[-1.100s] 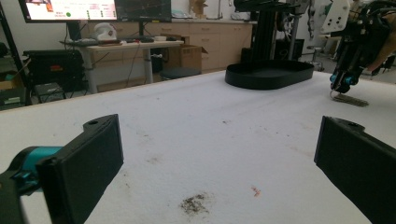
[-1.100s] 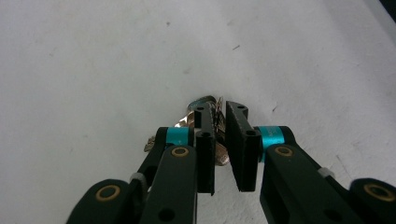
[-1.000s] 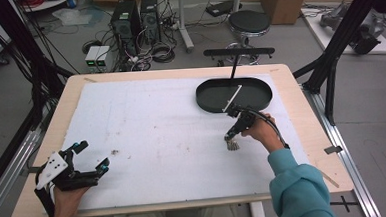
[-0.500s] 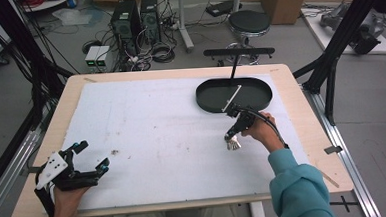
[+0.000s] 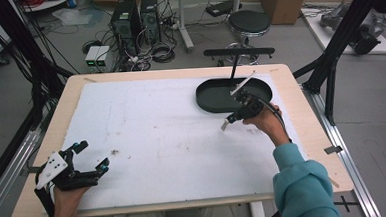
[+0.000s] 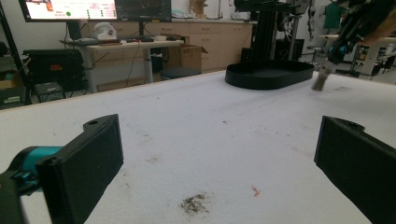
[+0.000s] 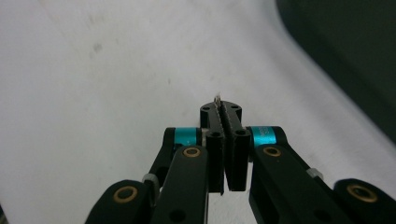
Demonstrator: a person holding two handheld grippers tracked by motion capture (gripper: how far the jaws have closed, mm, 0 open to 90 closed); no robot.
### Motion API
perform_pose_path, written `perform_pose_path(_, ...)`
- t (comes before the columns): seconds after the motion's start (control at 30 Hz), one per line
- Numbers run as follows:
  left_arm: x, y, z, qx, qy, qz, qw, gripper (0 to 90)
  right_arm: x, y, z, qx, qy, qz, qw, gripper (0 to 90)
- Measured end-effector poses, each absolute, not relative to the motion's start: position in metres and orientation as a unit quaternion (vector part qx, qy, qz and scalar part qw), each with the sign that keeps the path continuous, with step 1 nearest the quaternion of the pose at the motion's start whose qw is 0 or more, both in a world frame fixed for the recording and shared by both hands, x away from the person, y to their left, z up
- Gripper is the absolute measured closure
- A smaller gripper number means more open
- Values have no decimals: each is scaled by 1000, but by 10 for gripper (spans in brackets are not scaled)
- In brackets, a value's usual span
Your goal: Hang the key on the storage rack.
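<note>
My right gripper (image 5: pixel 229 119) hovers over the white mat just in front of the black oval tray (image 5: pixel 206 102), pointing down and to the left. Its jaws are shut on a small thin pale piece (image 5: pixel 225 125), whose edge pokes out past the fingertips (image 7: pixel 217 99) in the right gripper view (image 7: pixel 223 110). In the left gripper view that piece (image 6: pixel 321 81) hangs above the mat under the far gripper (image 6: pixel 335 52). My left gripper (image 5: pixel 94 154) rests at the front left of the table, open with nothing between its jaws (image 6: pixel 219 154).
A dark crumbly smudge (image 5: pixel 115 152) lies on the white mat (image 5: pixel 162 140) just ahead of the left gripper, also close up as a smudge (image 6: pixel 196 203). The tray (image 6: pixel 268 74) sits at the back right. Black frame posts flank the table.
The right gripper has lifted off the mat with the pale piece and shifted slightly toward the tray. The left gripper has stayed where it was.
</note>
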State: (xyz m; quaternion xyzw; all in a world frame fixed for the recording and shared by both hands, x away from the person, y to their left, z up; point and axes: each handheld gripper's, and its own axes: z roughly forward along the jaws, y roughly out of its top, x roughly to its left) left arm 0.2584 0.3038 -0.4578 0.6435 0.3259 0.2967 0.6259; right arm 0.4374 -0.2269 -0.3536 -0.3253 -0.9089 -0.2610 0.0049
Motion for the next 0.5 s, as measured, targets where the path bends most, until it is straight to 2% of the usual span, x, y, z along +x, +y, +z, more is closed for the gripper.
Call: perform_pose_path(0.5, 258, 304, -458, 643, 327, 297, 626, 17, 467, -240, -281, -329, -867, -370, -59, 892)
